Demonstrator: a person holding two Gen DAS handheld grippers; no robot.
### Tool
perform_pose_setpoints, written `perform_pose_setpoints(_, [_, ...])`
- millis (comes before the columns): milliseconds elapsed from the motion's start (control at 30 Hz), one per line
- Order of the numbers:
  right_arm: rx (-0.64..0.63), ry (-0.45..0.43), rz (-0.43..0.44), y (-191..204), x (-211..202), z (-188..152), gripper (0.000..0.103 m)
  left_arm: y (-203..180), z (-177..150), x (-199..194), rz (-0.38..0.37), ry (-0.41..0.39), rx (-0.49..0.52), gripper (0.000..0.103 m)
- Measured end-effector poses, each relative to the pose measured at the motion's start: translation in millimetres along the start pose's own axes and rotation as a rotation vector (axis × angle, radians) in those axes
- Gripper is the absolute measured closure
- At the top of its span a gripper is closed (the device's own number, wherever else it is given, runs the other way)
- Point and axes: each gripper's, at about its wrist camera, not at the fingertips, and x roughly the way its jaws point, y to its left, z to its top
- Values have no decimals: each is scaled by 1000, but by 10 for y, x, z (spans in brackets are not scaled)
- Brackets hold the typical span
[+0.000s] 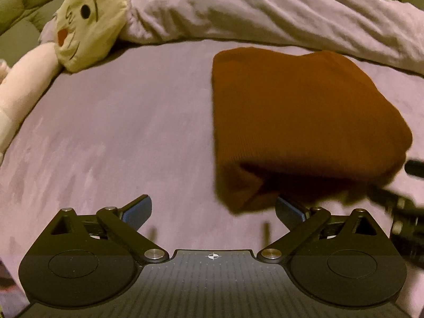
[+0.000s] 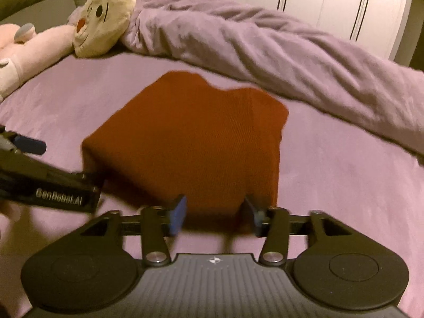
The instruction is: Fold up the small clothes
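A rust-brown knitted garment (image 1: 304, 122) lies folded into a thick rectangle on the purple bed sheet (image 1: 119, 137). My left gripper (image 1: 213, 209) is open wide just left of the garment's near corner, with nothing between its fingers. In the right wrist view the same garment (image 2: 190, 143) spreads away from my right gripper (image 2: 214, 214), whose blue pads (image 2: 177, 214) stand apart on either side of the near folded edge without squeezing it. The left gripper (image 2: 63, 161) shows at that view's left edge, beside the garment's left side. The right gripper (image 1: 400, 182) appears blurred at the left wrist view's right edge.
A cream plush toy head (image 1: 90, 21) with a pink body (image 2: 34, 50) lies at the far left. A rumpled purple duvet (image 2: 265, 53) runs along the far side of the bed. White wardrobe doors (image 2: 331, 2) stand behind it. Flat sheet lies to the garment's left.
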Motion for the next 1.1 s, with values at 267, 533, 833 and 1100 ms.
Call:
perform_pose_setpoints(267, [81, 92, -2, 34, -342, -184, 7, 120, -198, -427, 18, 6, -12, 0])
perform_pose_setpoints(533, [177, 190, -12, 88, -424, -6, 4, 112, -113, -534, -10, 61, 32, 0])
perform_pose_setpoints(833, [172, 189, -62, 158, -544, 62, 4, 150, -85, -599, -29, 75, 15, 0])
perform_pose_setpoints(1100, [178, 181, -60, 170, -604, 78, 4, 156, -90, -649, -26, 69, 15, 0])
